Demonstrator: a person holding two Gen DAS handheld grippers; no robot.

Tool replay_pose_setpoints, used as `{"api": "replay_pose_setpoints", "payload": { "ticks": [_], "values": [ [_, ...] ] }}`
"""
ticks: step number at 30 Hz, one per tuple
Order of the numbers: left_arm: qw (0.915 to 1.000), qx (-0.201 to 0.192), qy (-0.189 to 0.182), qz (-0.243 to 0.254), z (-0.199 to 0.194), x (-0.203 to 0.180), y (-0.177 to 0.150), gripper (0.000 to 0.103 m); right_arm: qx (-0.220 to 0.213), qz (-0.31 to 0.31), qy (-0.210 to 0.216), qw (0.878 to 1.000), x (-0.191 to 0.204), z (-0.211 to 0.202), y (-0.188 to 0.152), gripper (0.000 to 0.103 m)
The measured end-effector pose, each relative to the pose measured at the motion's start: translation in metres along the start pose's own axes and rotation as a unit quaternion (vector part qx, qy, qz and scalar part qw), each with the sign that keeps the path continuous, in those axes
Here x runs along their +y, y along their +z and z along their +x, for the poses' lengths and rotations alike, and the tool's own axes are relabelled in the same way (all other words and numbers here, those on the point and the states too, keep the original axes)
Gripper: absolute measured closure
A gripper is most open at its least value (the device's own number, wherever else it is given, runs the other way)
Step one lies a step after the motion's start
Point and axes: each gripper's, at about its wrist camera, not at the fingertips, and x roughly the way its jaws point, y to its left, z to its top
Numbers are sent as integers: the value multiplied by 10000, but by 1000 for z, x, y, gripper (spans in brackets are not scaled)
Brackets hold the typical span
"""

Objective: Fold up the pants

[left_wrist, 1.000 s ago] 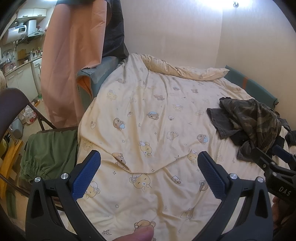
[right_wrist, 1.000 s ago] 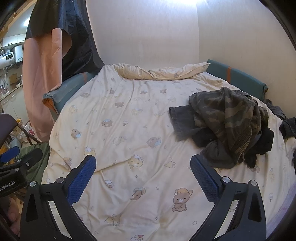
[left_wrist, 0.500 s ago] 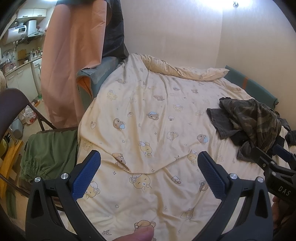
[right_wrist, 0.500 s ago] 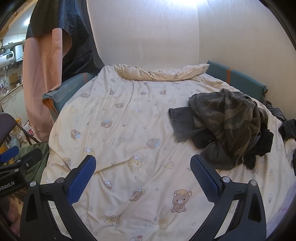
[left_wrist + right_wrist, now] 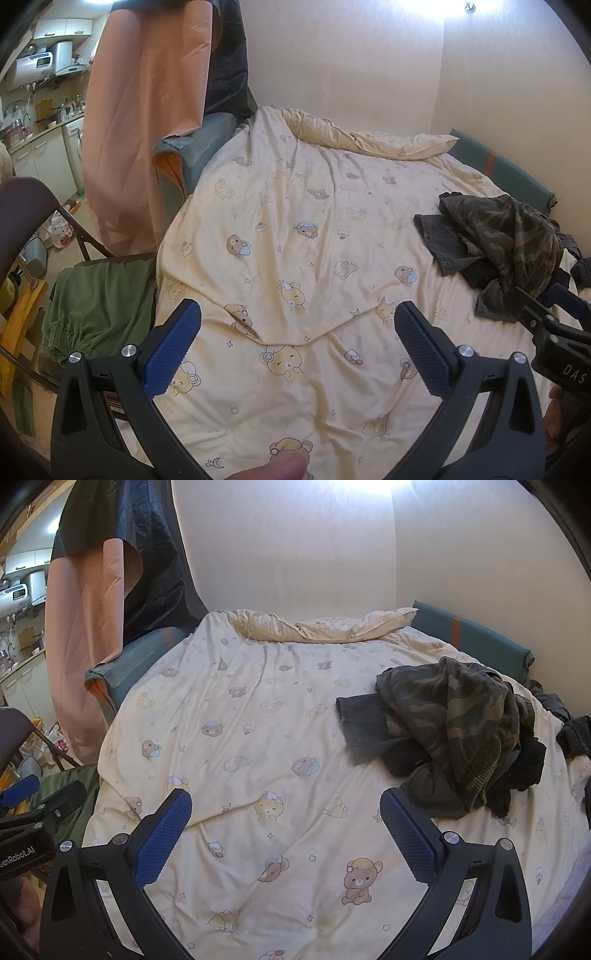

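Note:
Crumpled camouflage pants (image 5: 454, 723) lie in a heap with dark garments on the right side of the bed; they also show in the left wrist view (image 5: 506, 236). My right gripper (image 5: 284, 830) is open and empty, above the cream bear-print duvet (image 5: 258, 738), short of the heap and to its left. My left gripper (image 5: 295, 343) is open and empty over the duvet's near part (image 5: 295, 258), well left of the pants. The right gripper's body shows at the right edge of the left wrist view.
A green garment (image 5: 96, 299) lies on a folding chair (image 5: 22, 214) left of the bed. A peach curtain (image 5: 147, 122) hangs at the left. Teal sofa arms (image 5: 469, 635) border the bed at the back. Walls stand behind and to the right.
Both grippers have drifted very slightly; the view of the pants has shifted a little. Nothing was grasped or released.

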Motion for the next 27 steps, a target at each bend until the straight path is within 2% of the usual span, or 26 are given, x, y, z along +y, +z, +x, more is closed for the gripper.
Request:
{"api": "replay_pose_setpoints", "payload": {
  "ticks": [27],
  "values": [
    [9998, 135, 110, 7, 9, 0, -6, 0, 120, 65, 42, 9999, -2, 7, -3, 0]
  ]
}}
